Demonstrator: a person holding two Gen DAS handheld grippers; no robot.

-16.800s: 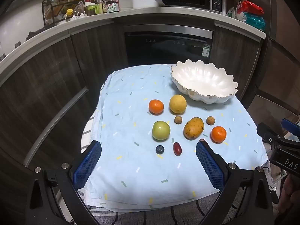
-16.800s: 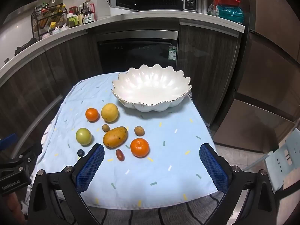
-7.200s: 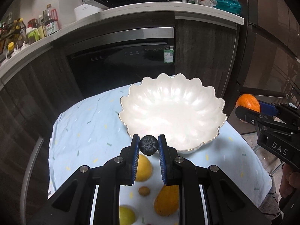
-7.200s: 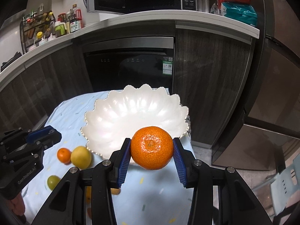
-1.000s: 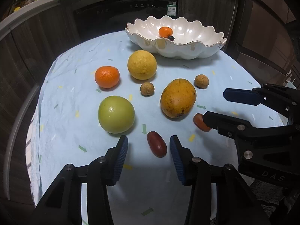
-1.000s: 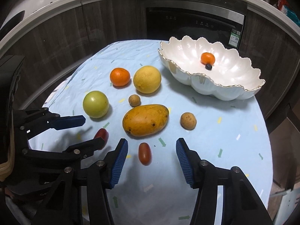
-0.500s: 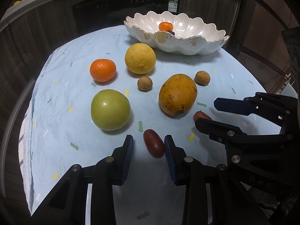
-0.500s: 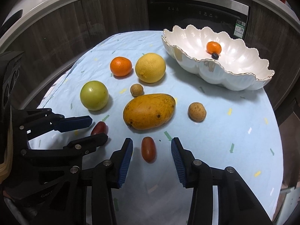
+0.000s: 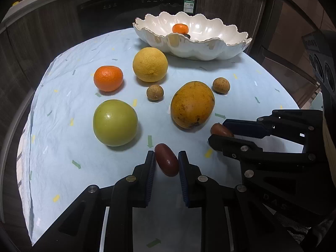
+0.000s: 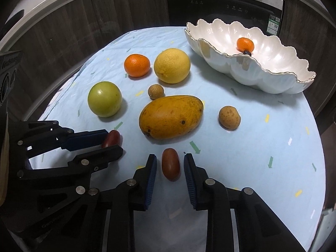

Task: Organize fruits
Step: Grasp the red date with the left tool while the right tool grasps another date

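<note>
Two dark red oval fruits lie on the light blue cloth. In the left wrist view my left gripper (image 9: 167,155) has its jaws closing, and both pads press on one red fruit (image 9: 167,162). In the right wrist view my right gripper (image 10: 170,157) straddles the other red fruit (image 10: 170,163). Its jaws are closing, with thin gaps still showing on both sides. The white scalloped bowl (image 9: 189,44) at the back holds a small orange (image 9: 180,29) and a blueberry (image 9: 187,35).
A mango (image 9: 192,105), a green round fruit (image 9: 115,122), a yellow citrus (image 9: 150,64), an orange (image 9: 108,78) and two small brown fruits (image 9: 155,92) (image 9: 221,85) lie between the grippers and the bowl. Dark cabinets and an oven stand behind the table.
Both pairs of jaws have narrowed around their red fruits. The left pads now touch theirs; the right pads have come close to theirs. The fruits have not moved.
</note>
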